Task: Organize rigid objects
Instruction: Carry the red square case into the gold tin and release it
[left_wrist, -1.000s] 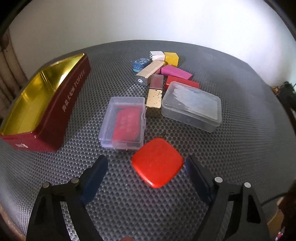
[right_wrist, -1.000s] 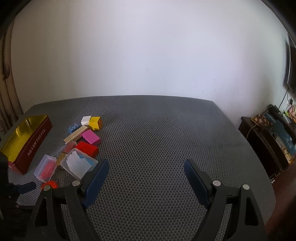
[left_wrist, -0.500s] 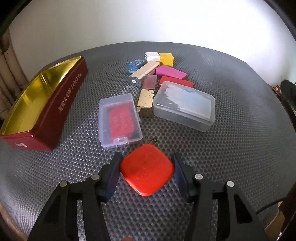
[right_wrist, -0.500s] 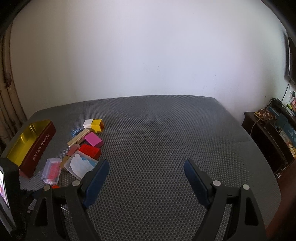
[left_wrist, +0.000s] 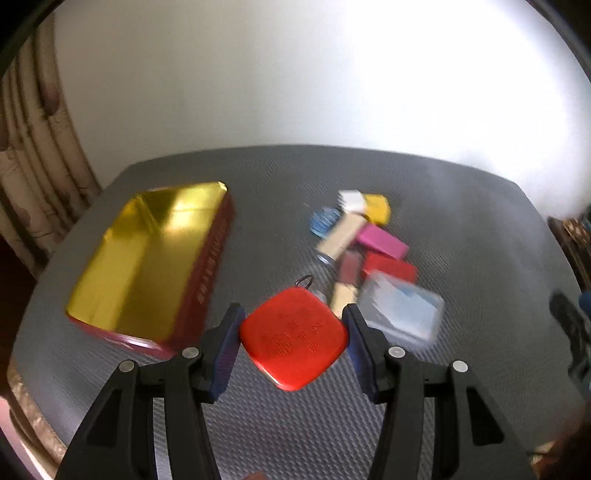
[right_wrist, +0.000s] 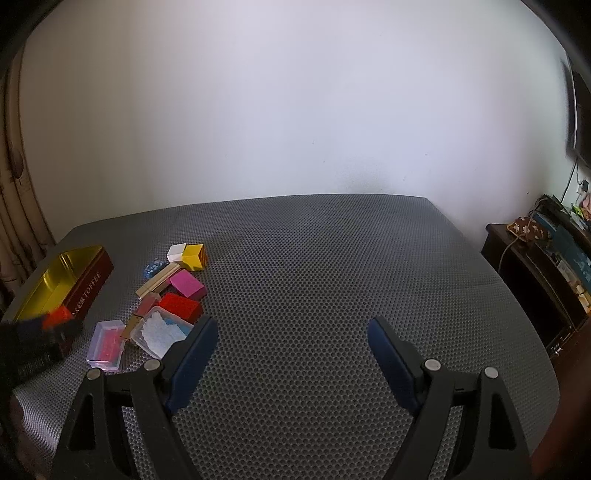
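My left gripper (left_wrist: 293, 341) is shut on a flat red rounded-square case (left_wrist: 293, 338) with a small wire loop at its far corner, held above the grey mat. An open maroon toffee tin with a gold inside (left_wrist: 147, 258) lies just left of it. In the right wrist view the same red case (right_wrist: 57, 317) shows at the far left, in front of the tin (right_wrist: 70, 282). My right gripper (right_wrist: 291, 350) is open over bare mat, with nothing between its fingers. A cluster of small boxes (right_wrist: 177, 284) lies to its left.
The cluster holds white, yellow, pink and red blocks, a tan bar, a clear box with blue-white contents (left_wrist: 400, 310) and a clear box with red contents (right_wrist: 107, 343). A dark cabinet (right_wrist: 535, 273) stands past the mat's right edge, curtains at the left.
The left gripper closed on the red case and lifted it off the mat, swinging toward the tin. The right gripper stayed in place.
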